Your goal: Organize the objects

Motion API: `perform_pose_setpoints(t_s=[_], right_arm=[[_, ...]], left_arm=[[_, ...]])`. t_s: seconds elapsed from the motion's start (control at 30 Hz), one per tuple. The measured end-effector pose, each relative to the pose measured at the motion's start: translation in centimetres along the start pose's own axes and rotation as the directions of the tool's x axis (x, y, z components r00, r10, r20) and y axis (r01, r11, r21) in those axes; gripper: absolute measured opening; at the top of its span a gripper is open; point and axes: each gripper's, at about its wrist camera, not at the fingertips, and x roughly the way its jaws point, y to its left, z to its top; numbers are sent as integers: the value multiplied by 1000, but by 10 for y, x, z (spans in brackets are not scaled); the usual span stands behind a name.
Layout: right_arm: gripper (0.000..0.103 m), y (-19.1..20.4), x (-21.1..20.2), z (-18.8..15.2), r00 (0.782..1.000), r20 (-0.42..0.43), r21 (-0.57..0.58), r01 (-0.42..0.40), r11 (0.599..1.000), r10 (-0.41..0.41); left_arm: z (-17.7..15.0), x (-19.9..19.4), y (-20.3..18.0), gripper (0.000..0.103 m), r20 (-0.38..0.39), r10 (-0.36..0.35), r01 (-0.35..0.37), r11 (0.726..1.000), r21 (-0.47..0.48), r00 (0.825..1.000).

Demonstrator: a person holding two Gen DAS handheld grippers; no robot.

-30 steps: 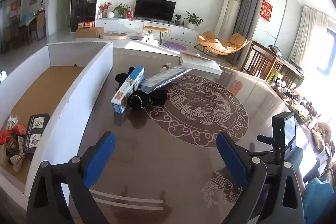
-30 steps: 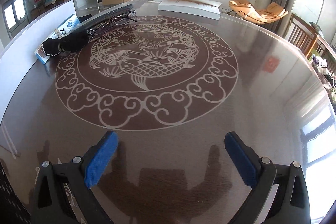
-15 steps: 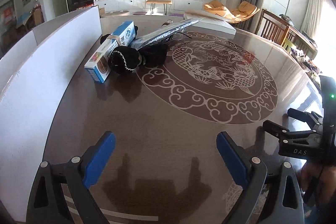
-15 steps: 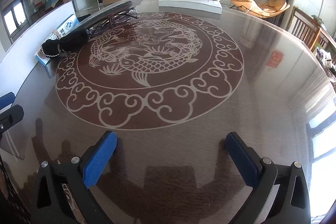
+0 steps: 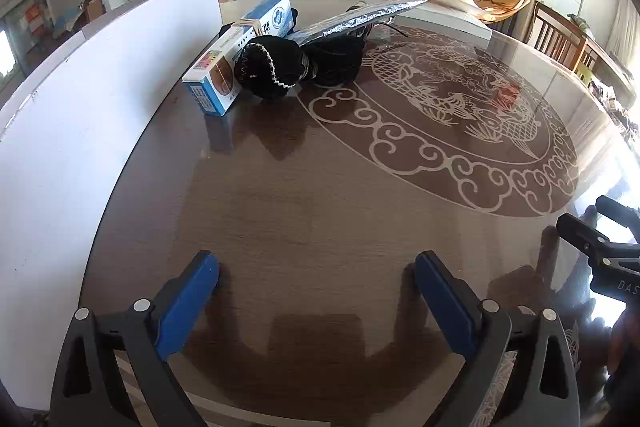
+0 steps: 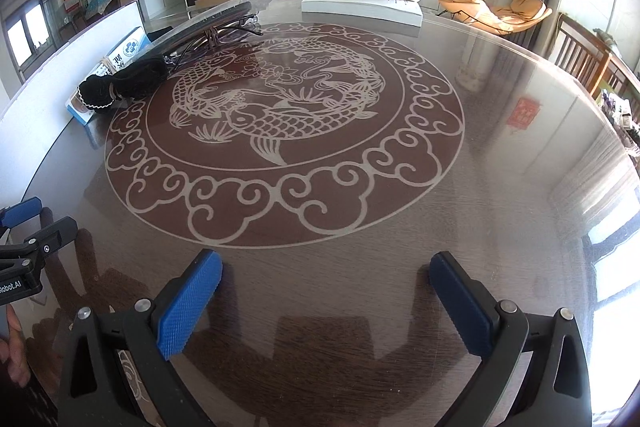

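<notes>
A blue and white carton (image 5: 244,51) lies on the round brown table (image 5: 320,211) beside the white wall of a box (image 5: 92,99). Against the carton rests a black pouch with white trim (image 5: 276,67), and a silver foil packet (image 5: 360,17) leans over it. My left gripper (image 5: 316,291) hovers open low over bare table, well short of these items. My right gripper (image 6: 326,291) is open too, over the table's near edge, with the same carton (image 6: 120,59) and black pouch (image 6: 120,87) far to its left.
A flat white box (image 6: 360,3) lies at the table's far side. Wooden chairs (image 5: 560,35) stand to the right. The other gripper's body shows at the right edge (image 5: 604,251) of the left wrist view and at the left edge (image 6: 28,251) of the right wrist view.
My left gripper has dropped lower and swung right, so the white box's inside is gone from view and the carton and pouch look nearer. The right gripper has barely shifted.
</notes>
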Motion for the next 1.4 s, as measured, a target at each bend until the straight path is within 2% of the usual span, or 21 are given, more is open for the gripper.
perform_pose_setpoints(t_s=[1.4], right_arm=[[103, 0, 0, 0, 1000, 0, 0, 0, 1000, 0]], left_arm=[[1, 2, 2, 103, -19, 1, -1, 1000, -7, 1000]])
